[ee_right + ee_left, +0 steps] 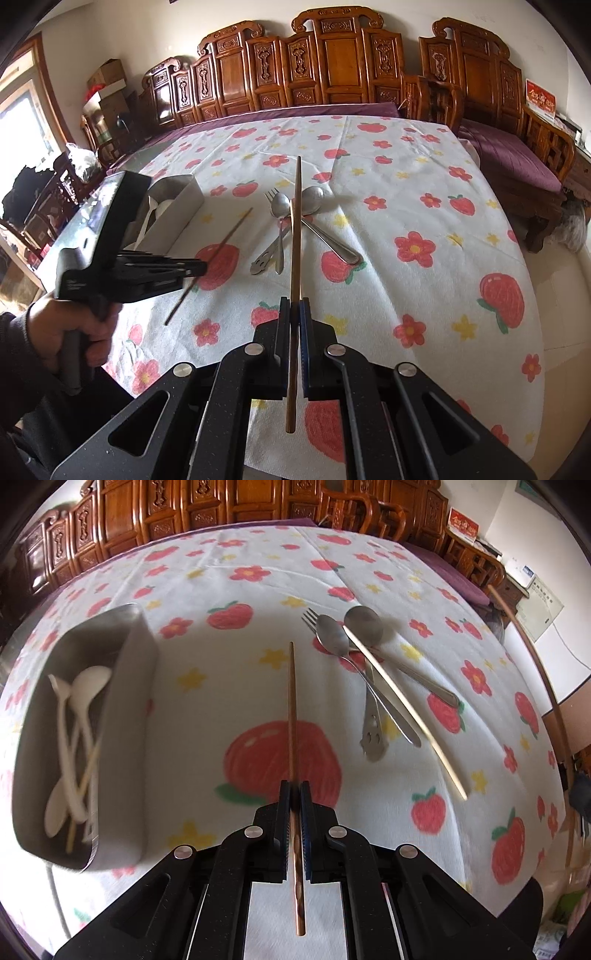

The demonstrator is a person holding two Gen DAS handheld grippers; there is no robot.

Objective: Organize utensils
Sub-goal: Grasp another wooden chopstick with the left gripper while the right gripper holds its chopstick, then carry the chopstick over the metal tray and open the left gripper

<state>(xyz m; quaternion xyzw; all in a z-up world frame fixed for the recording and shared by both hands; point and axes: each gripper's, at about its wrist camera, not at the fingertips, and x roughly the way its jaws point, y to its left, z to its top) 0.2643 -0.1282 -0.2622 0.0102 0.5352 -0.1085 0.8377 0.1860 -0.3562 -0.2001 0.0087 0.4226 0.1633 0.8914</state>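
— How far has the tidying got, would you say?

— Partway. The metal tray [122,709] at the left of the bench [229,590] already holds a few white plastic spoons [86,690] and a pale stick or two. Each hand now has one chopstick: the left tongs [294,794] are clamped tight on a brown chopstick [292,709], and the right tongs [294,314] are pinched shut on the other chopstick [295,236].

— Both lifted off the cloth?

— Looks so; they stick out past the tongs, pointing away over the flowered tablecloth [406,177].

— And what's left?

— The steel pile in the middle: a fork [369,709], a small spoon [332,637] and a bigger spoon [364,622], handles crossing one another. I'd guess those go in after the chopsticks.

— The chopsticks themselves?

— Thin, straight, coppery brown, with a twisted grip near the back end of the left one.
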